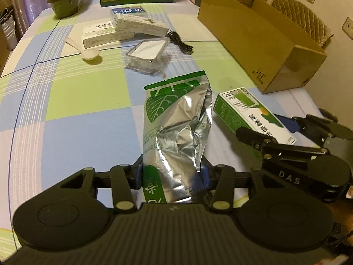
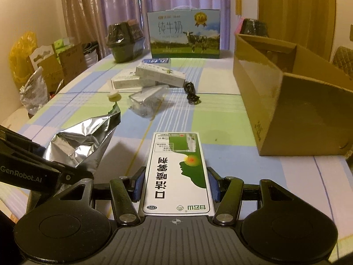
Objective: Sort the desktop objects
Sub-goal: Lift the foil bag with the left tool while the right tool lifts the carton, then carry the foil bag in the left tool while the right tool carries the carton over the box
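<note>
Both grippers hold one object each, open brown cardboard box to the far right.

Left wrist view: left gripper (image 1: 174,177) jaws clamped on crumpled silver-green foil pouch (image 1: 176,121), long axis pointing away.
Right wrist view: right gripper (image 2: 176,186) jaws clamped on flat green-white medicine carton (image 2: 177,170); cardboard box (image 2: 286,101) lies nearer this hand.

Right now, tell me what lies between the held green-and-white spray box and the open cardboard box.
Nothing: in the right wrist view, only bare checked tablecloth separates the spray box from the cardboard box.
</note>
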The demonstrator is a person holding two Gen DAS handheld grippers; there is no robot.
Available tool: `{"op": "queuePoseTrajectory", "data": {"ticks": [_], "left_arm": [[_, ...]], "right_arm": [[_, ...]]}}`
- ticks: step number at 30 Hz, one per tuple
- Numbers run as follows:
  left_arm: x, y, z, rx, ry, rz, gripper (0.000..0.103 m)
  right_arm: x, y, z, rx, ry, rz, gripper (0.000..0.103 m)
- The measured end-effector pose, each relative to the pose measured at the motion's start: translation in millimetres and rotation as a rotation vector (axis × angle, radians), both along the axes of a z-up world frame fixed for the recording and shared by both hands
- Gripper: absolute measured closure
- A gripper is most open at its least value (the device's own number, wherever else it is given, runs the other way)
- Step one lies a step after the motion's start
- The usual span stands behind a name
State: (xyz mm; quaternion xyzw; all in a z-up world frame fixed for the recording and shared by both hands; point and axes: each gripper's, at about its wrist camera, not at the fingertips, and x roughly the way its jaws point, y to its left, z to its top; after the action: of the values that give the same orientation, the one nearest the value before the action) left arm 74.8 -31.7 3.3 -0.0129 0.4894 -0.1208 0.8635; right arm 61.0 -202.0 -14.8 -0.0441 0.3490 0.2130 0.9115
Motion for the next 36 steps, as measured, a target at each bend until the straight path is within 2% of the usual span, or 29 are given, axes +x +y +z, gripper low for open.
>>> {"op": "queuePoseTrajectory", "data": {"ticks": [12,30,36], "left_arm": [[-13.3,-17.1,19.7,-0.02,-0.038,0.015,0.06],[-19.3,-34.5,41.5,-0.031,-0.083,0.014,0.06],[-13.8,-42.8,48.9,-0.042,-0.095,-0.004,0.06]], "right_arm": [[-17.1,-23.0,19.6,0.031,-0.051,-0.061,0.05],[-26.0,-35.4,30.6,0.064,-0.077,-0.075,0.05],[-24.2,-40.4,48.3,0.081,-0.116,-0.089,0.05]]}}
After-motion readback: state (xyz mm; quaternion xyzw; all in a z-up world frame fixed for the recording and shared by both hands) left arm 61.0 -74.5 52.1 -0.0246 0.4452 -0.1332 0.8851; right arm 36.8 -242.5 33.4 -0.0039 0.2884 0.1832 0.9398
